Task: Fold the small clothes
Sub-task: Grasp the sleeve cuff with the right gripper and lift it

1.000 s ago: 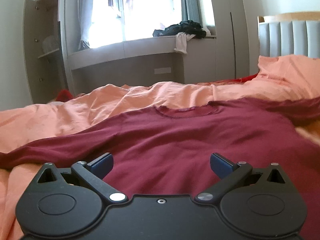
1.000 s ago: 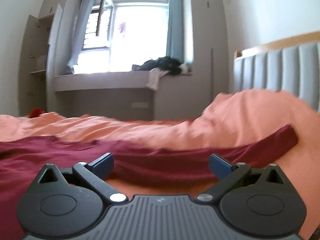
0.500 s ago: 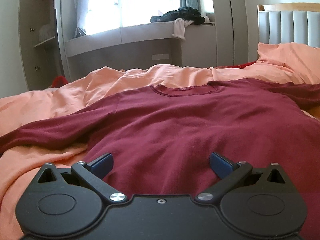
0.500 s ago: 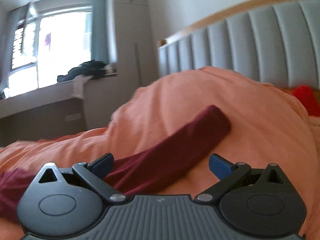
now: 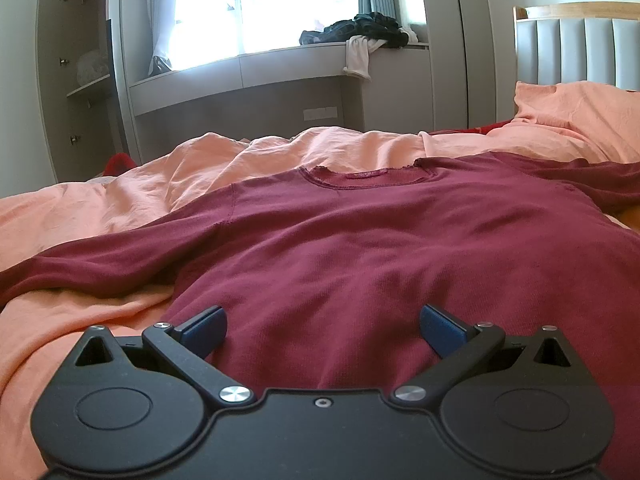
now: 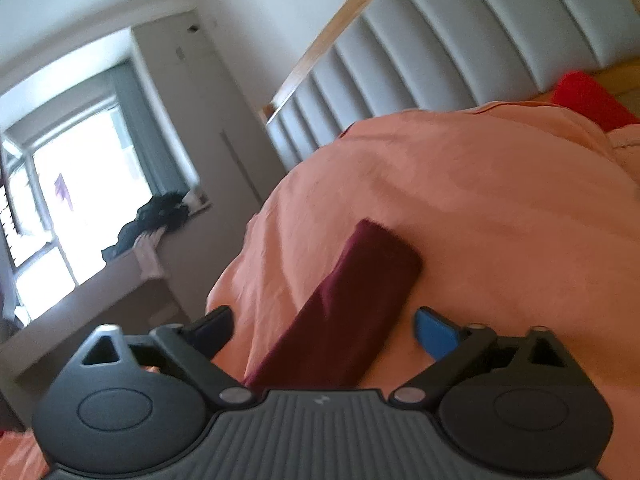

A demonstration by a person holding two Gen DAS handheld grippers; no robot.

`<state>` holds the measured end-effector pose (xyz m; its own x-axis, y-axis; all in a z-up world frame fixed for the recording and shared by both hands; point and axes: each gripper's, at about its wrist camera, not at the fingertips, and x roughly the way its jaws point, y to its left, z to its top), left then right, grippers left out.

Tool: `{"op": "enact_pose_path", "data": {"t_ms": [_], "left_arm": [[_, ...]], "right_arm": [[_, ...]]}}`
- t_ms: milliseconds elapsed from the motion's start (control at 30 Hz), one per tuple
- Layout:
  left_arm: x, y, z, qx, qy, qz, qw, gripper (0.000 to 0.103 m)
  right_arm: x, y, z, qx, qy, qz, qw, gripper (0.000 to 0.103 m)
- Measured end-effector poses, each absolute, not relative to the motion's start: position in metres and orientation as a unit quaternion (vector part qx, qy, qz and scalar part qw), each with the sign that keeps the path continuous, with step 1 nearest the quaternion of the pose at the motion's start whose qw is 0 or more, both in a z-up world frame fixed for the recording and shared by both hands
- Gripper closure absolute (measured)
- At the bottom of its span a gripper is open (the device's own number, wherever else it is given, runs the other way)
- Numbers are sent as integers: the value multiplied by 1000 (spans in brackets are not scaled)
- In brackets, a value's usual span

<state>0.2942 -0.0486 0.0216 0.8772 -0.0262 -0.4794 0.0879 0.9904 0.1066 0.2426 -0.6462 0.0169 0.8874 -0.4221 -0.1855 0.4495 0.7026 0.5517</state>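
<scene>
A dark red long-sleeved shirt (image 5: 360,248) lies flat on the orange bedsheet (image 5: 120,200), collar away from me, sleeves spread to both sides. My left gripper (image 5: 322,330) hovers open over the shirt's lower body, with nothing between its fingers. In the right wrist view, the shirt's right sleeve (image 6: 352,300) runs up onto an orange pillow (image 6: 480,208), cuff end uppermost. My right gripper (image 6: 324,330), rolled sideways, straddles that sleeve. Its jaws are closing, and the pads stand clear of the fabric on both sides.
A grey padded headboard (image 6: 440,48) stands behind the pillow, with a red item (image 6: 588,96) beside it. A window ledge (image 5: 256,68) beyond the bed carries a pile of dark clothes (image 5: 360,28). An open wardrobe (image 5: 76,80) stands at the left.
My right gripper swung right along the sleeve toward its cuff on the pillow and rolled sideways. The left gripper barely moved, tipping slightly down over the shirt.
</scene>
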Motion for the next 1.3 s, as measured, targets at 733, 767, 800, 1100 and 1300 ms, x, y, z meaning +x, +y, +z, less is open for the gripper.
{"op": "enact_pose_path", "data": {"t_ms": [733,767,800,1100,1300], "left_arm": [[295,-49,21,61,246,-30,967,0],[295,-49,21,61,246,-30,967,0],[295,-49,21,61,246,-30,967,0],[292,-47,30,57,238,-39,969,0],[285,-38,46,43,221,-36,974,0]], "right_arm": [[197,-652,38,321,52,-305,895,100],[199,-652,36,318,60,-306,895,100],[201,-652,33,316,67,-309,895,100],[202,-620,63,281,36,-264,922,100],[232,-536,127,166,18,-180,969,100]]}}
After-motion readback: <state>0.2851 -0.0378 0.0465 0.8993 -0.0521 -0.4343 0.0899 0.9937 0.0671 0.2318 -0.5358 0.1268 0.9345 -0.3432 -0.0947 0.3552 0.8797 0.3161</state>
